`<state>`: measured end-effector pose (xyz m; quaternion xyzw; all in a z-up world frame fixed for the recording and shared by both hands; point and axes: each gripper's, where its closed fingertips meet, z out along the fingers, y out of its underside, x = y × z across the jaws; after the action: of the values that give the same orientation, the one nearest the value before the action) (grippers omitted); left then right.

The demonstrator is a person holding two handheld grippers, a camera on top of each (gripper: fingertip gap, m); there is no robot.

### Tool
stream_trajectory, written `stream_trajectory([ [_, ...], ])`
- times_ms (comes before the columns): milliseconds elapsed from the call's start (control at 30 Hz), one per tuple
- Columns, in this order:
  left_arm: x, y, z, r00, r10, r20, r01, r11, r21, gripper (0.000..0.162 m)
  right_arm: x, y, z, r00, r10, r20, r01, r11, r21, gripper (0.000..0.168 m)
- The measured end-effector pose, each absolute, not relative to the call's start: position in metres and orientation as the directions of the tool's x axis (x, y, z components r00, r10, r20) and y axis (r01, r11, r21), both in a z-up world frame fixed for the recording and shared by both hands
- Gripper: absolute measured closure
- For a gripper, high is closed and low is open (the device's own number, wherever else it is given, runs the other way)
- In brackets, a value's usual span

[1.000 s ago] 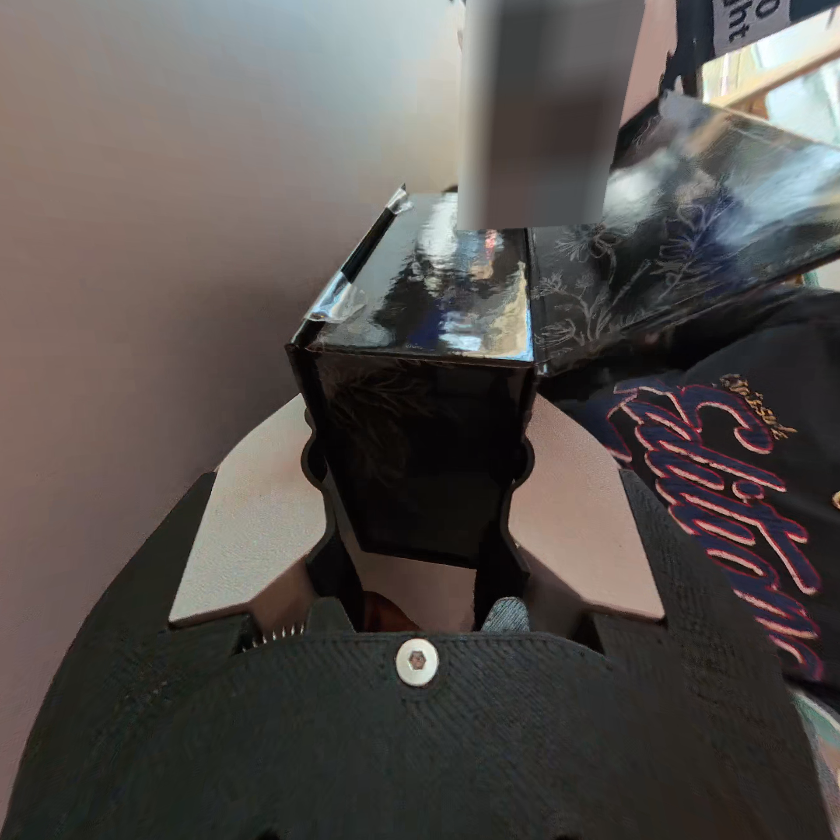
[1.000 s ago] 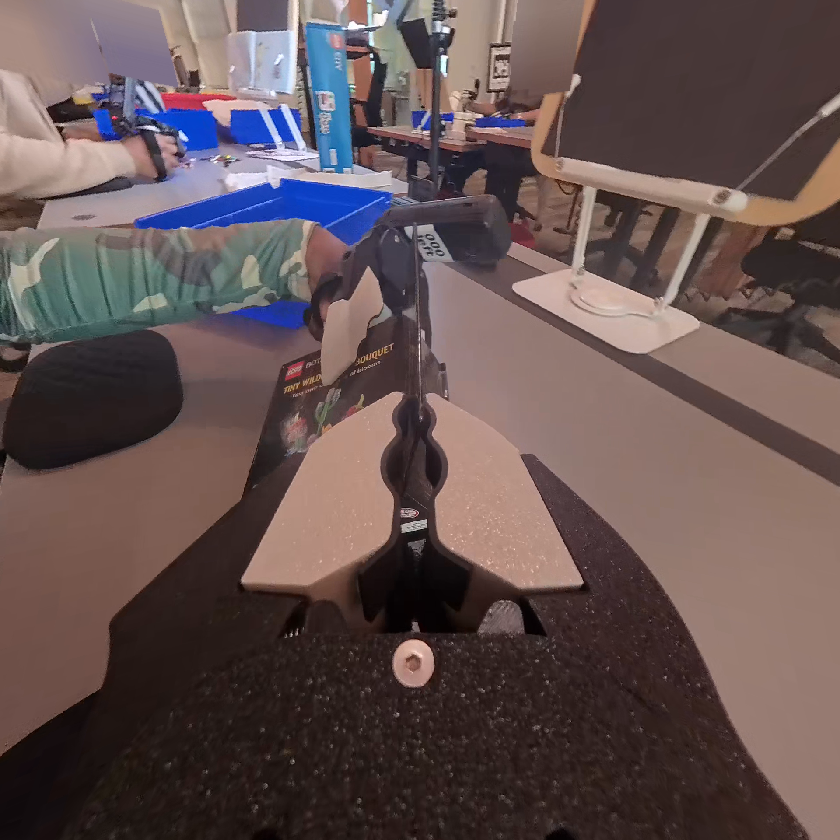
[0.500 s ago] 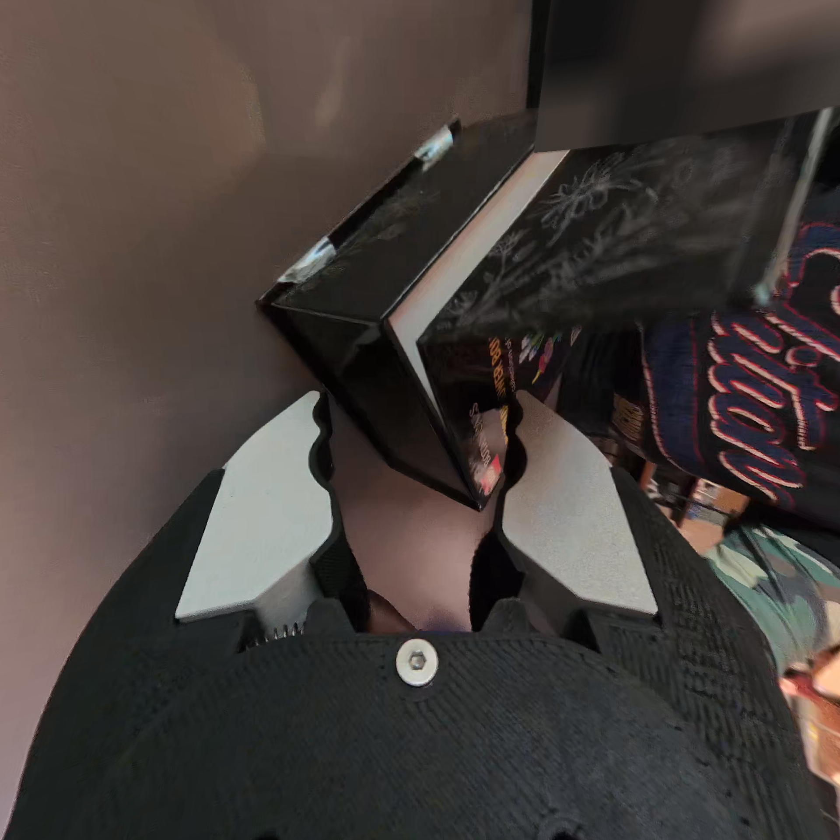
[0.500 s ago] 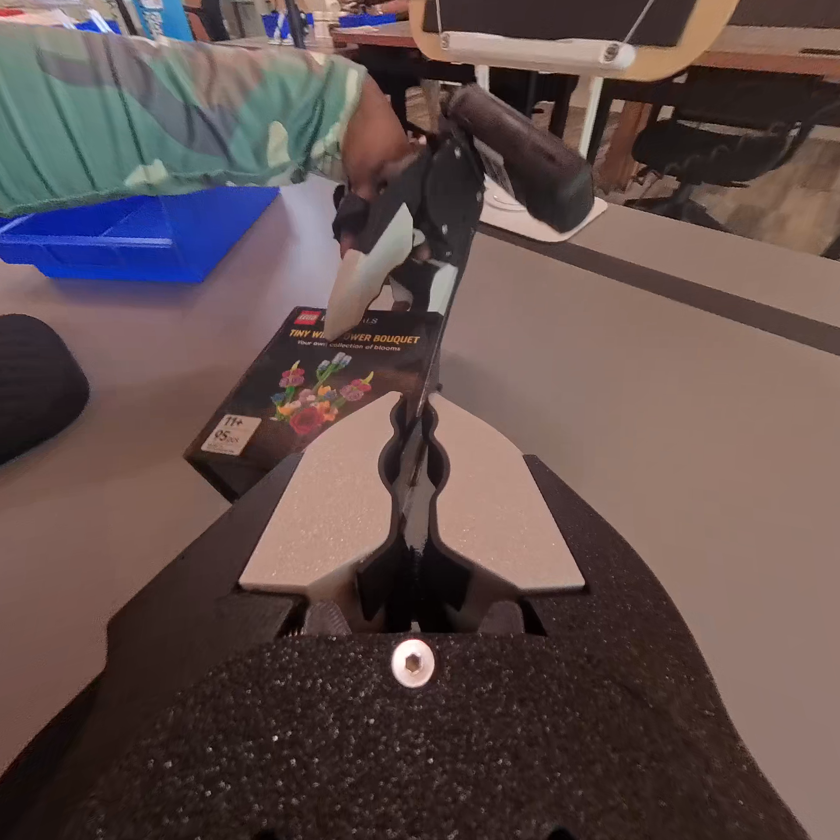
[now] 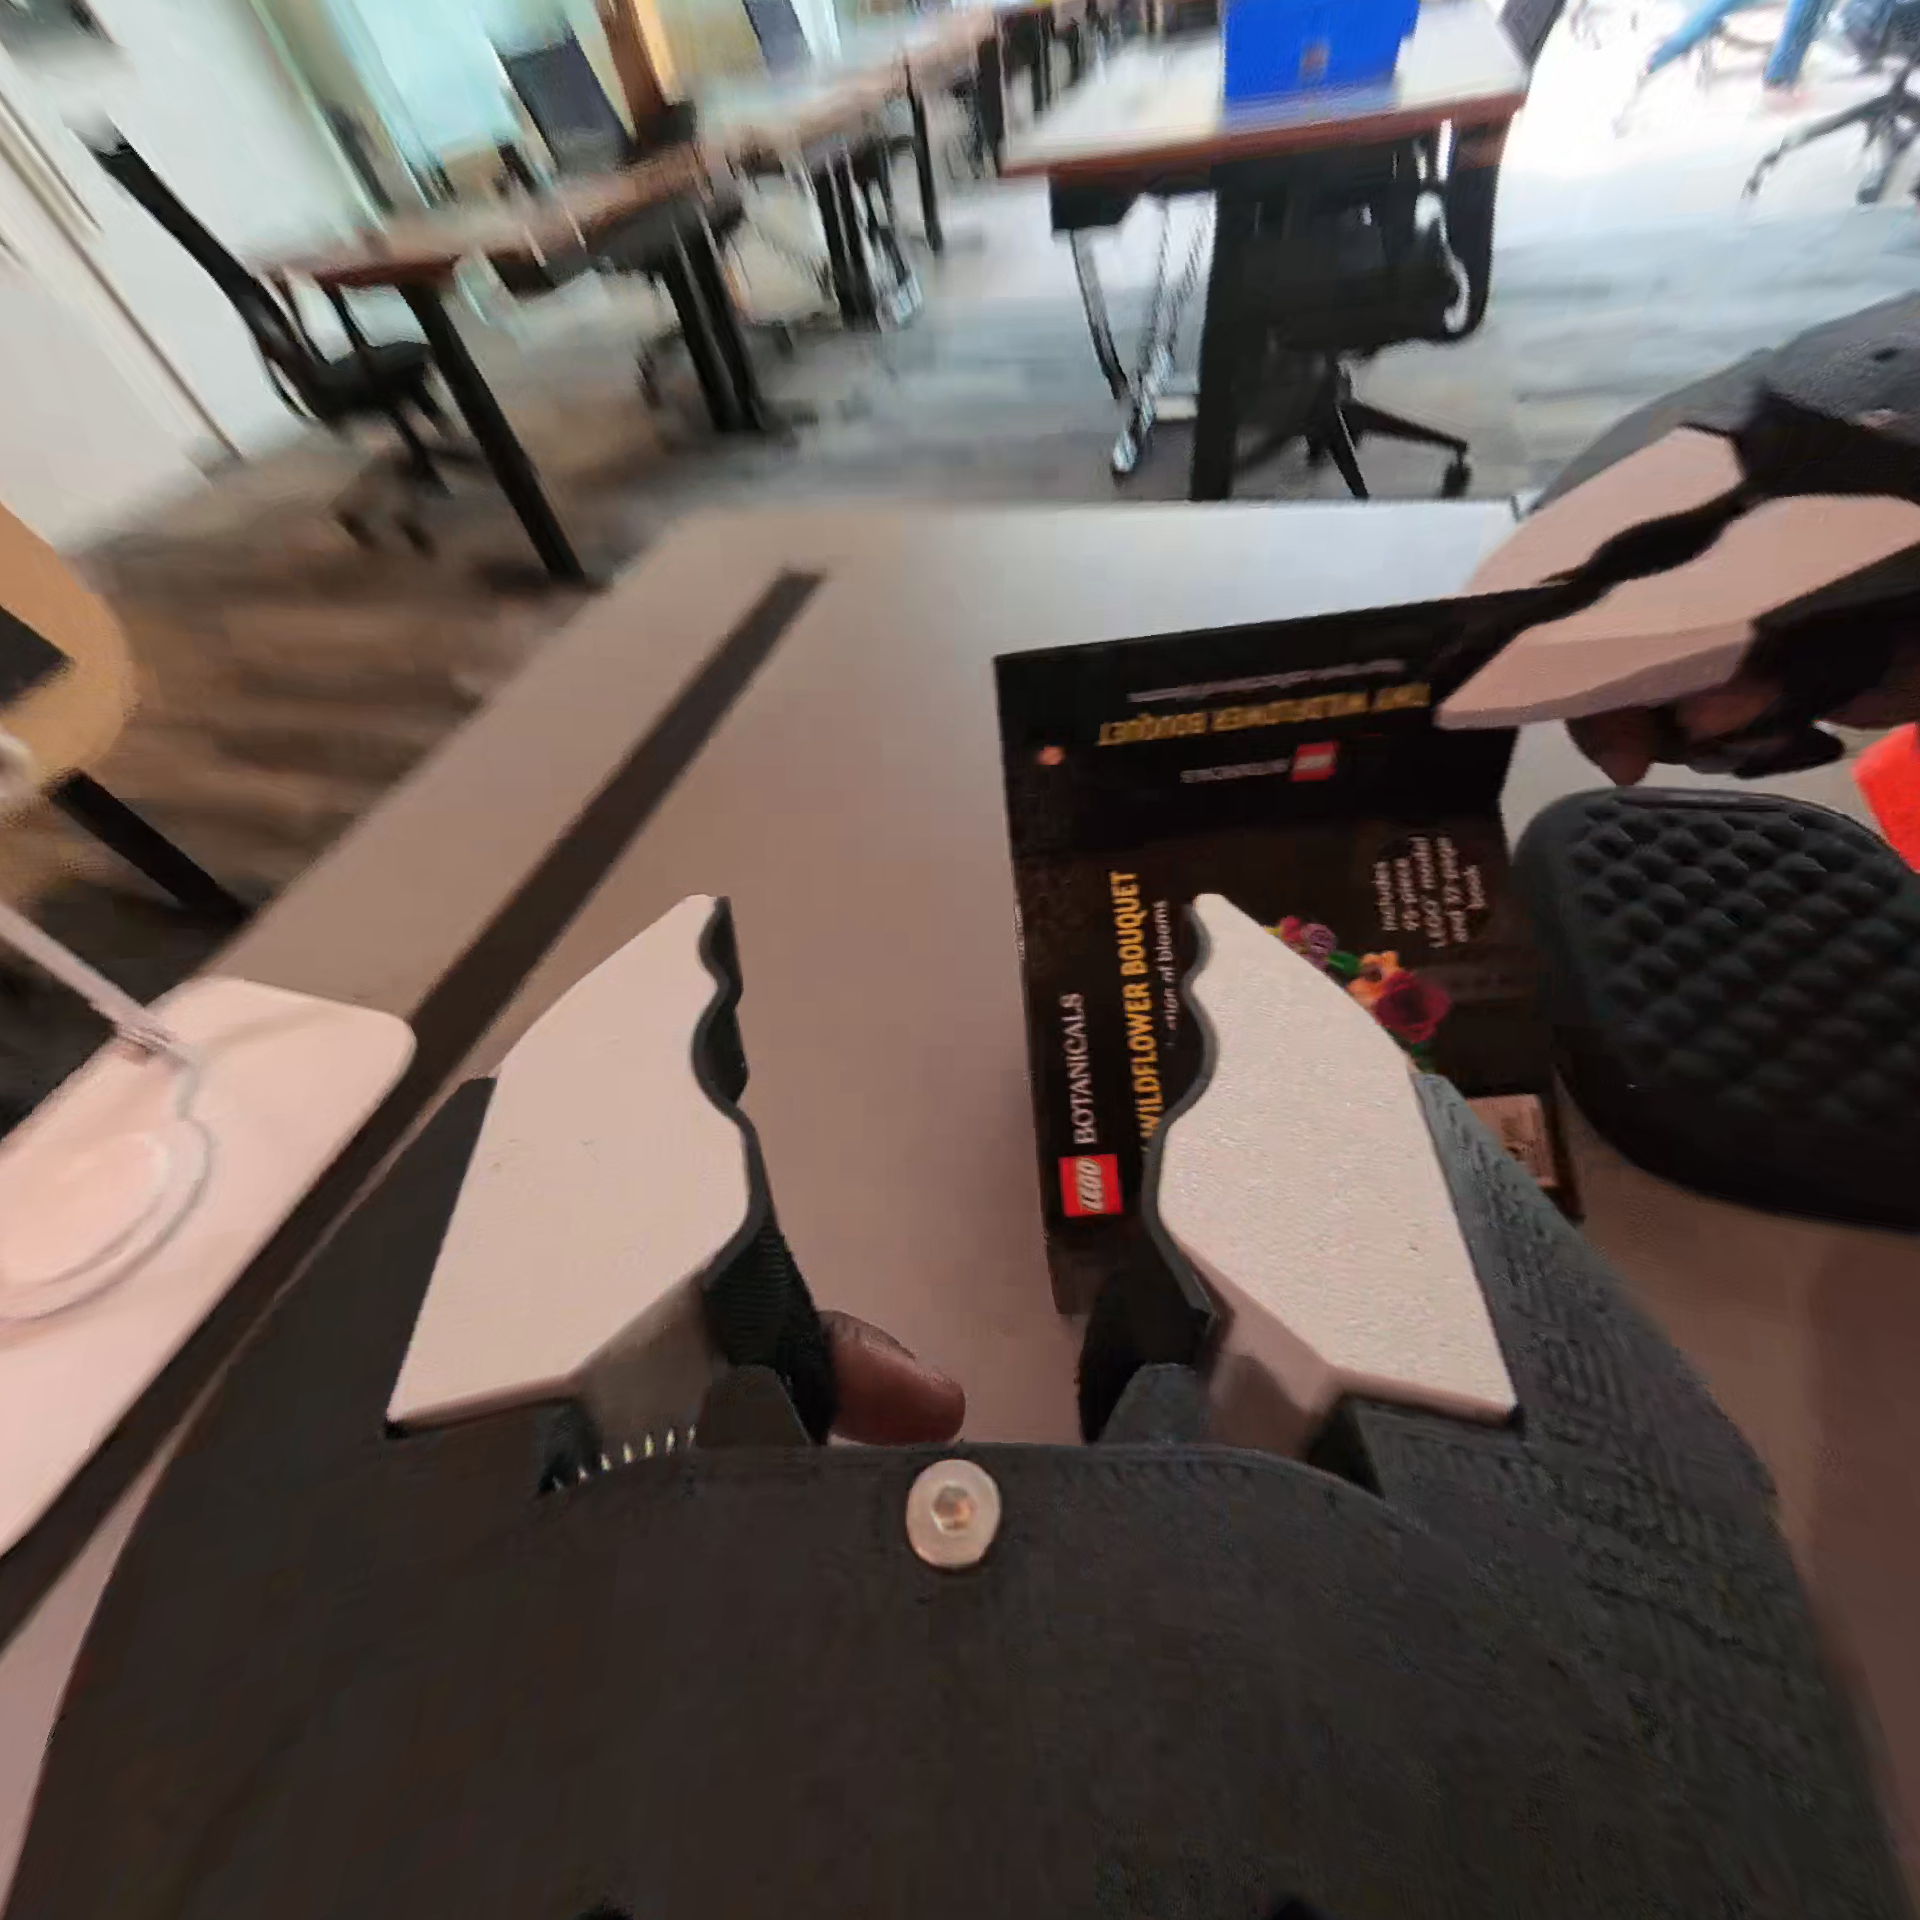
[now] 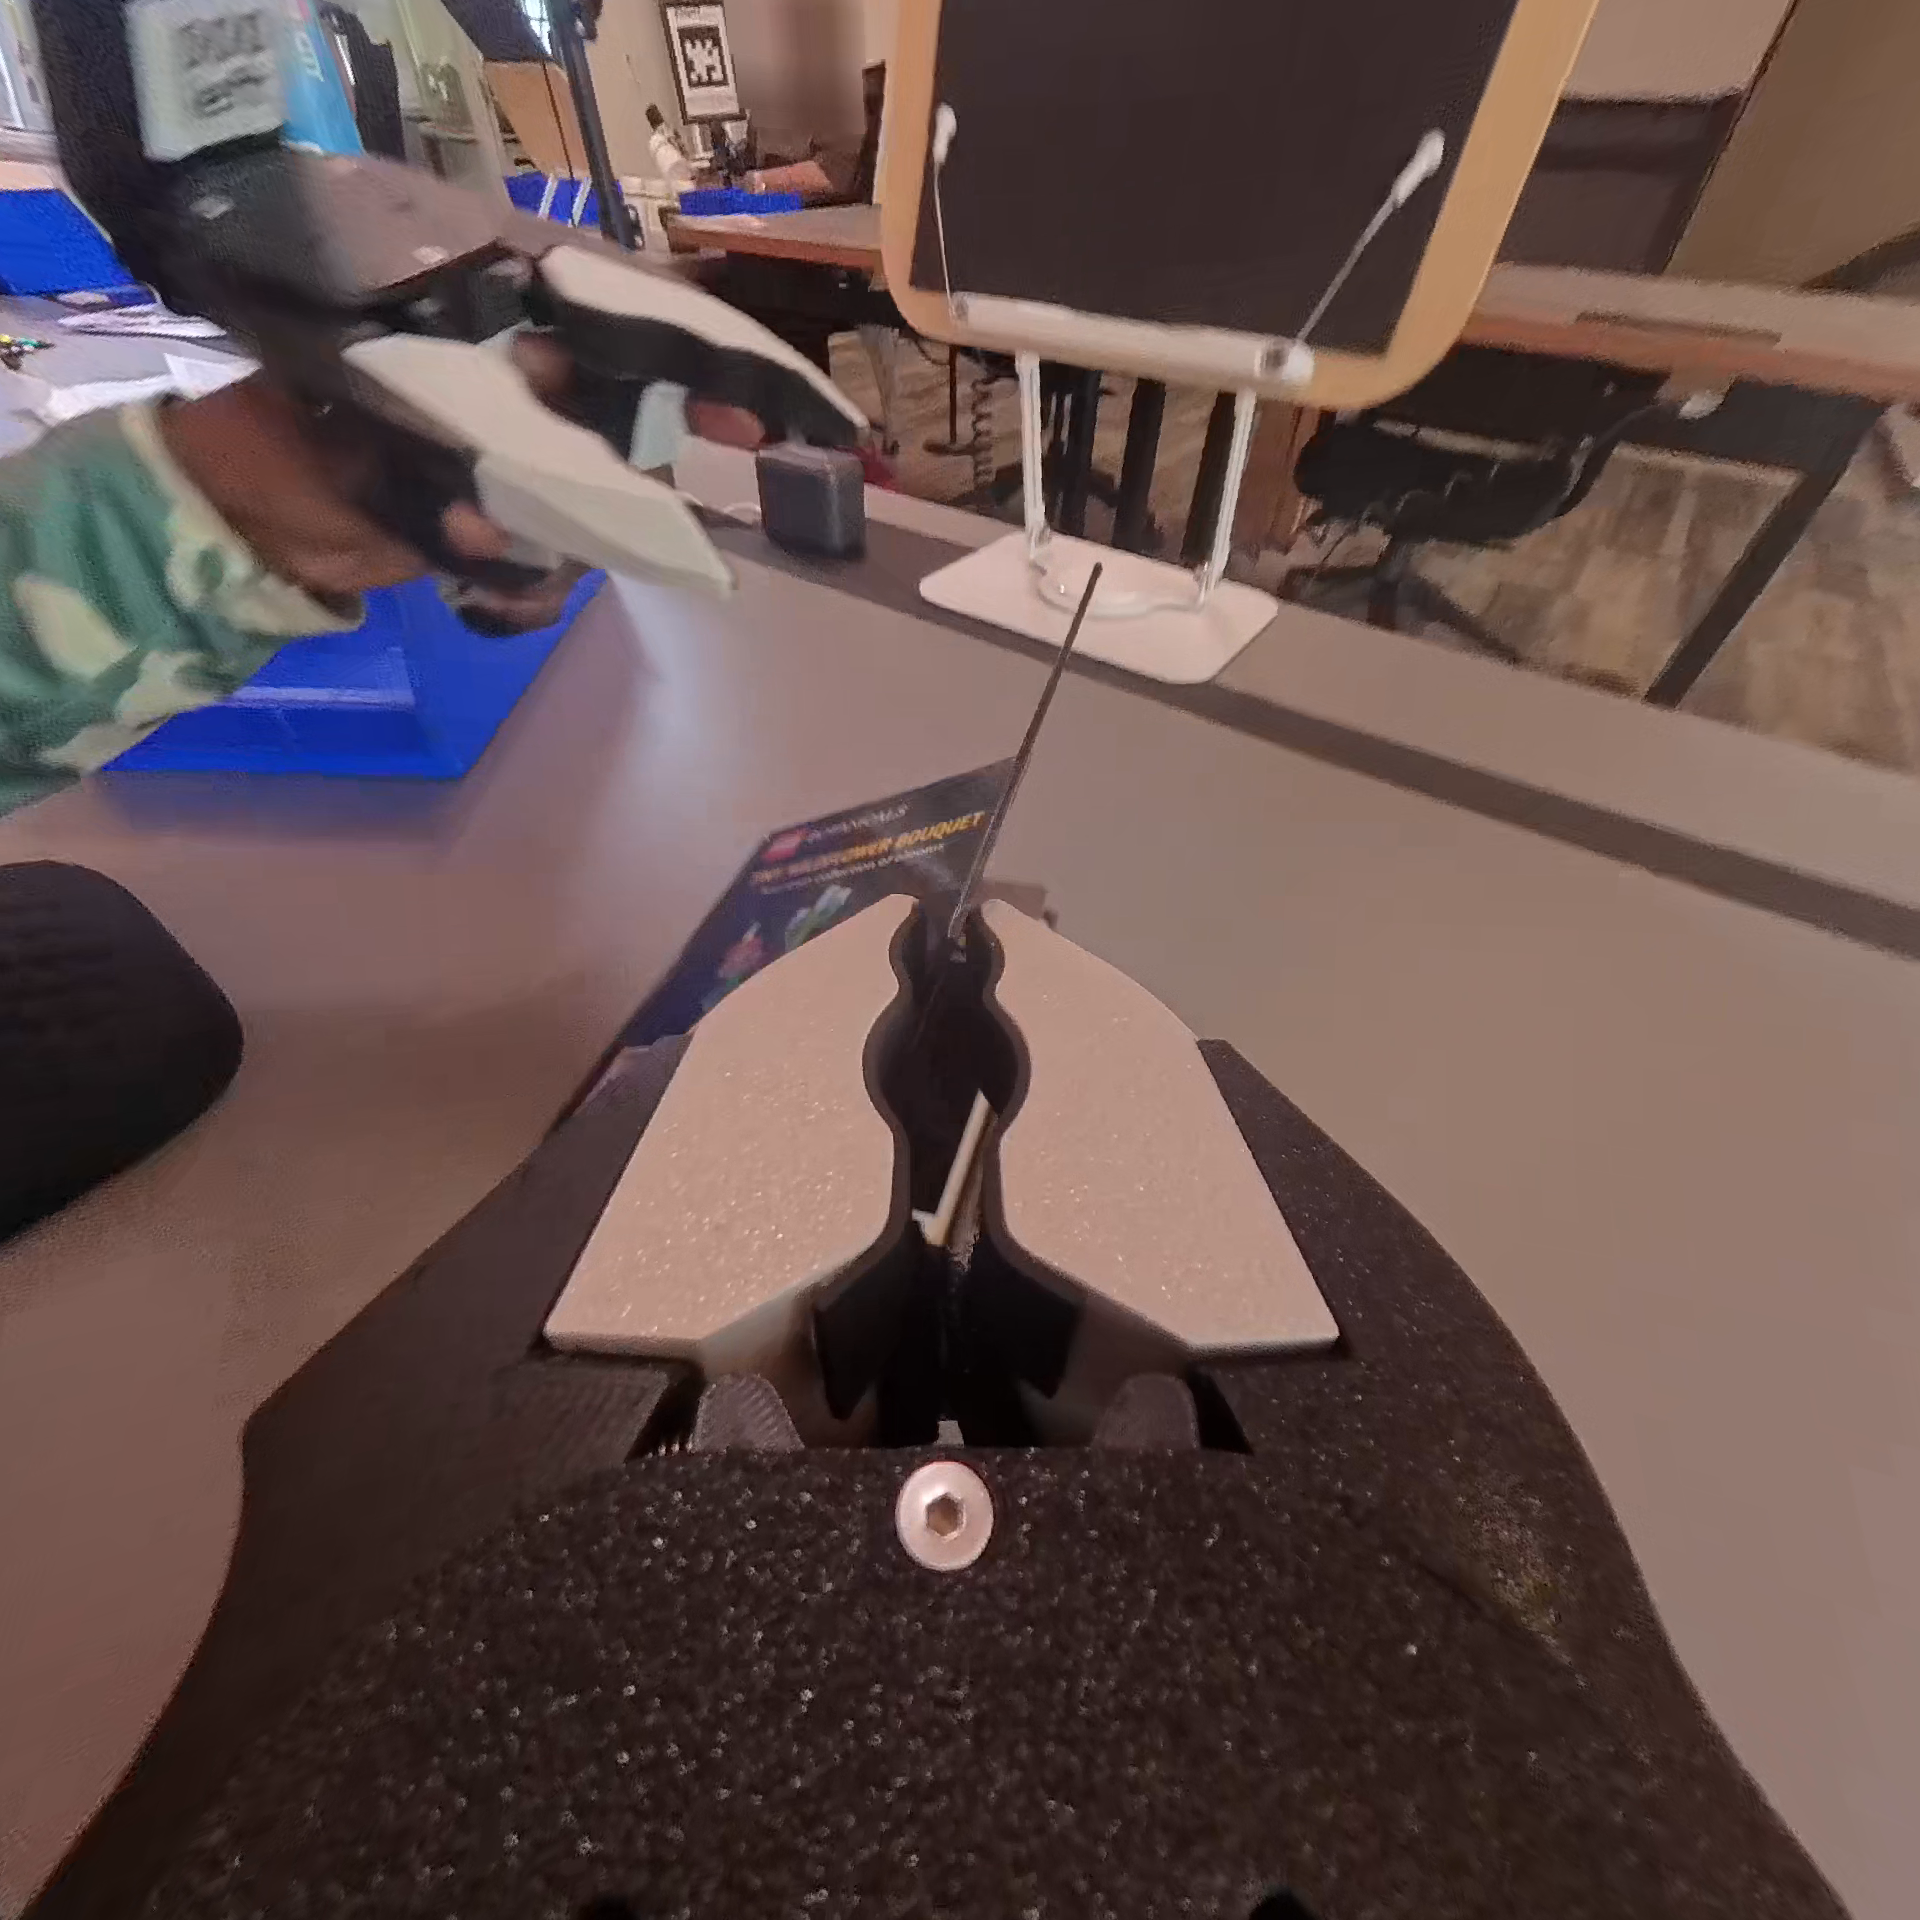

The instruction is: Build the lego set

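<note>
A black Lego box (image 5: 1257, 883) with flower pictures lies flat on the grey table (image 5: 883, 790). Its flap (image 5: 1247, 686) stands up at the far end. My right gripper (image 6: 951, 914) is shut on that flap, which shows edge-on as a thin dark line (image 6: 1029, 748) rising from between the fingertips. In the left wrist view the right gripper (image 5: 1465, 644) enters from the upper right, clamped on the flap's edge. My left gripper (image 5: 956, 914) is open and empty, held above the table just left of the box. It also shows in the right wrist view (image 6: 790, 509), raised at upper left, blurred.
A black padded cushion (image 5: 1745, 997) lies right beside the box. A blue bin (image 6: 343, 686) stands at the left. A board on a white stand (image 6: 1101, 613) and a small dark cube (image 6: 810, 499) sit beyond a dark strip (image 5: 582, 831) on the table.
My left gripper has let go of the box, opened wide and pulled up and away. The box has come down flat on the table. My right gripper still grips the flap.
</note>
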<state>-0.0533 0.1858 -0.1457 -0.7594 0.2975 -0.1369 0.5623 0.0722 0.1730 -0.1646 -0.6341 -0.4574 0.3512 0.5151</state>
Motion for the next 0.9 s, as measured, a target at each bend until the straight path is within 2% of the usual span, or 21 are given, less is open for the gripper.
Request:
stream_trajectory([
  [67,-0.049,0.152,-0.128,0.771,-0.568,-0.288,-0.357,-0.011,-0.934,0.094,0.065,0.159,-0.148,0.335,0.938,0.086,0.219,0.011,-0.976,0.16],
  [167,-0.042,0.111,-0.106,0.683,-0.428,-0.592,-0.553,0.228,-0.802,0.099,0.045,0.133,-0.126,0.303,0.93,0.209,0.24,0.138,-0.961,0.16],
  [267,-0.044,0.087,-0.09,0.64,-0.36,-0.678,-0.636,0.247,-0.731,0.099,0.015,0.098,-0.108,0.225,0.922,0.315,0.257,0.256,-0.932,0.161],
  [333,-0.043,0.07,-0.089,0.557,-0.392,-0.732,-0.69,0.271,-0.671,0.106,-0.007,0.07,-0.11,0.148,0.922,0.359,0.283,0.308,-0.908,0.159],
  [400,-0.049,0.06,-0.099,0.392,-0.384,-0.836,-0.807,0.293,-0.513,0.117,-0.023,0.054,-0.116,0.111,0.896,0.43,0.31,0.38,-0.872,0.157],
  [467,-0.062,0.056,-0.114,0.224,-0.355,-0.908,-0.909,0.26,-0.326,0.12,-0.033,0.041,-0.123,0.07,0.88,0.47,0.324,0.426,-0.845,0.157],
  [533,-0.071,0.053,-0.119,0.144,-0.317,-0.937,-0.949,0.223,-0.221,0.118,-0.038,0.027,-0.133,0.01,0.888,0.46,0.348,0.428,-0.834,0.156],
  [667,-0.064,0.036,-0.124,0.126,-0.321,-0.939,-0.935,0.279,-0.221,0.117,-0.046,0.014,-0.146,-0.049,0.888,0.458,0.374,0.441,-0.816,0.154],
  [767,-0.068,0.031,-0.152,0.062,-0.394,-0.917,-0.956,0.24,-0.167,0.146,-0.048,0.003,-0.16,-0.135,0.894,0.428,0.393,0.445,-0.805,0.151],
  [833,-0.069,0.028,-0.162,0.034,-0.41,-0.912,-0.964,0.227,-0.138,0.15,-0.044,-0.008,-0.171,-0.235,0.892,0.385,0.393,0.45,-0.802,0.147],
  [900,-0.071,0.022,-0.171,0.073,-0.456,-0.887,-0.968,0.182,-0.174,0.156,-0.034,-0.023,-0.173,-0.367,0.882,0.297,0.327,0.421,-0.846,0.125],
])
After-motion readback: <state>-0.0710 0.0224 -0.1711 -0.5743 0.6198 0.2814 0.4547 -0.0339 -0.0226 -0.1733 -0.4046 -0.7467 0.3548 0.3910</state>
